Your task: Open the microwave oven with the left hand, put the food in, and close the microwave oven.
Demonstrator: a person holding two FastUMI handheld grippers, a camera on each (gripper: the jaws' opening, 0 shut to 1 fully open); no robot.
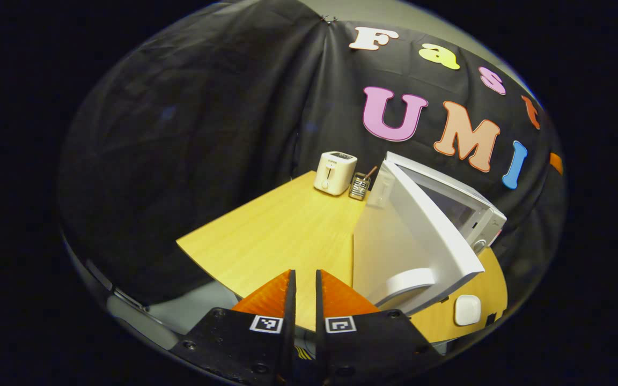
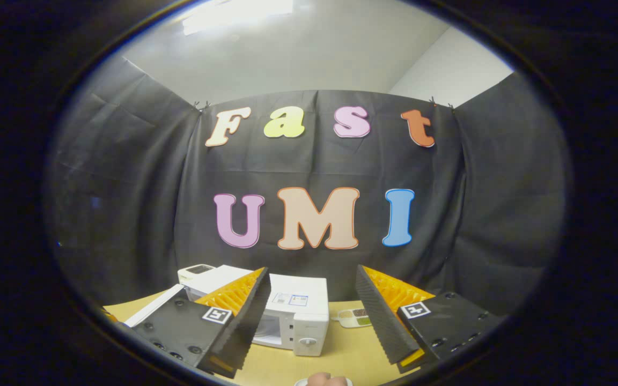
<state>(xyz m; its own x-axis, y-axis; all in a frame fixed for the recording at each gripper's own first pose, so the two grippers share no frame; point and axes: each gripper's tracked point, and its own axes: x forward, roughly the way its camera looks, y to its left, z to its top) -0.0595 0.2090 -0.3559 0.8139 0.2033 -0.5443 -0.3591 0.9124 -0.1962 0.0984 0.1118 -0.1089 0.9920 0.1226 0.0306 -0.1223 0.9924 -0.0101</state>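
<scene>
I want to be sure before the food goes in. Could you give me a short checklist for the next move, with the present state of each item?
1. Microwave door open: ok.
2. Left tongs free of the door: ok, nearly closed, holding nothing.
3. Right tongs open: ok.
4. Food held in right tongs: not ok, nothing between them.
5. Food within reach: cannot tell, barely visible at the edge.
6. Toaster away from the door: ok.

Smooth pale wood-look counter (image 1: 277,236); glossy white plastic microwave oven (image 1: 421,236) and toaster (image 1: 335,172); matt creased black cloth wall (image 2: 126,203); ribbed gripper pads (image 2: 379,316).
</scene>
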